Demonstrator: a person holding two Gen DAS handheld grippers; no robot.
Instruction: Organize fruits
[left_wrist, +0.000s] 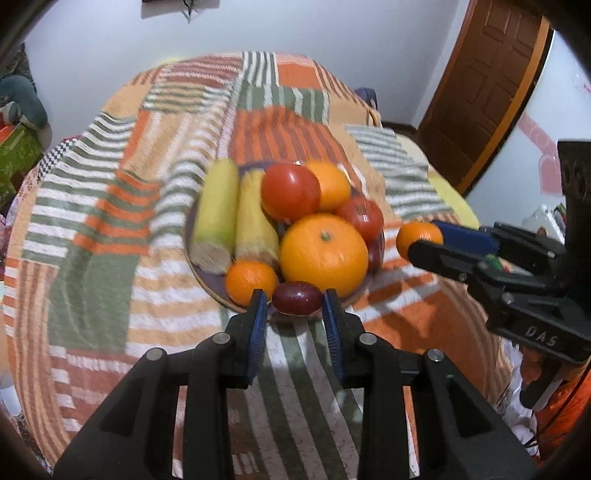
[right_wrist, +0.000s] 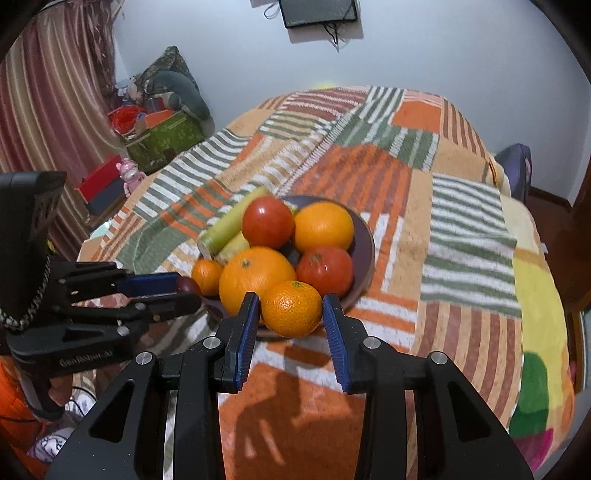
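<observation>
Patchwork orange, green and white cloth (left_wrist: 92, 229) covers the whole work surface in both views. At centre frame sits a dark purple plate (right_wrist: 364, 247), piled with two yellowish corn cobs (left_wrist: 218, 210), one large orange (left_wrist: 324, 252), a second orange (left_wrist: 330, 186) behind it, two red tomatoes (left_wrist: 290, 192) and a small mandarin (left_wrist: 251, 282) at the lower left of the pile.

Right gripper (right_wrist: 291, 308): jaws spread, with a mandarin (right_wrist: 291, 308) lying between the blue pads (right_wrist: 245, 332). Small gaps show on both sides, so I judge it bracketed rather than clamped. In the left wrist view the same fruit (left_wrist: 419, 238) appears at right of frame, just off the plate rim, and seems to be off the cloth; whether the pads bear on it cannot be confirmed.

Left gripper (left_wrist: 297, 306): jaws likewise spread, straddling a dark red plum-like fruit (left_wrist: 297, 297) at the plate's near edge, lower centre of frame. Its long axis runs left to right across the opening, so the pads would meet its ends. No contact is visible.

Governing relation: each small fruit lies dead ahead of its own claw, between the fingertips, with the plate directly beyond. The mandarin belongs to the right claw, the dark fruit to the left. Some blur in the left wrist view limits certainty on contact.
</observation>
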